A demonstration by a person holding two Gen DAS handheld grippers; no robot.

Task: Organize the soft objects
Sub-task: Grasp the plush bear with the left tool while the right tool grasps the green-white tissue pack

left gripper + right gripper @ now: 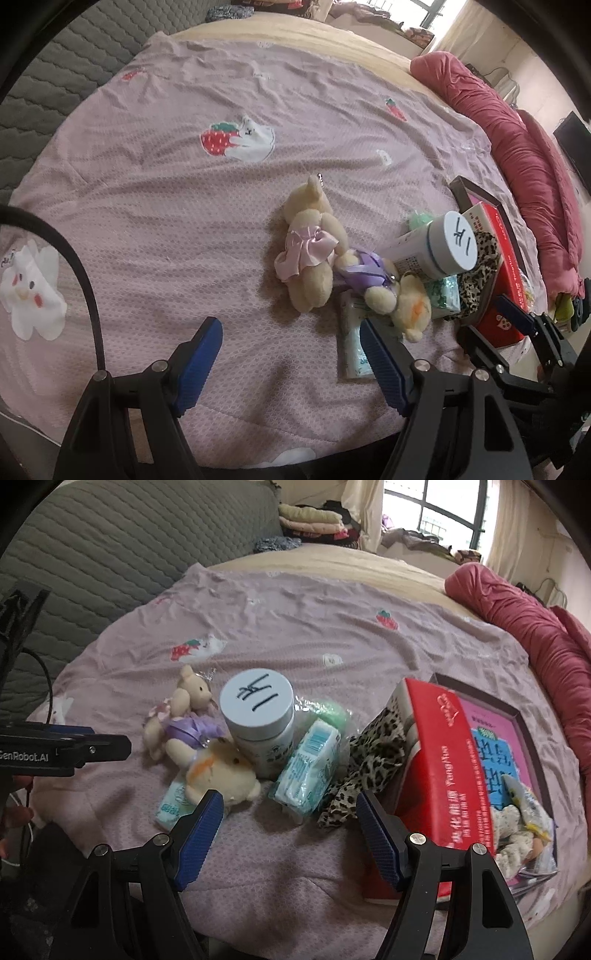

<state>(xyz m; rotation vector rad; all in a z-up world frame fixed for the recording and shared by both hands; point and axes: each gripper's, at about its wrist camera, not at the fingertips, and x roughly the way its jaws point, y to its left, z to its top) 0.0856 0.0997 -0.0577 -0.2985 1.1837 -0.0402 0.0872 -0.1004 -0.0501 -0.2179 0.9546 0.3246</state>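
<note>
Both the left gripper (291, 363) and the right gripper (290, 838) have wide, empty jaws. The soft toys lie touching the white jar (258, 716), so a careless grasp of the near plush (221, 771) could tip it.

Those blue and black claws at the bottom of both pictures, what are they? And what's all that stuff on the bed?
They are grabbers that a person holds, one in each hand. Each has a small camera looking along its two blue fingers, so one picture comes from the left gripper and one from the right gripper. Both are open and hold nothing. On the pink bedspread lie small plush toys, a white jar, tissue packs, a leopard-print cloth and a red box.
</note>
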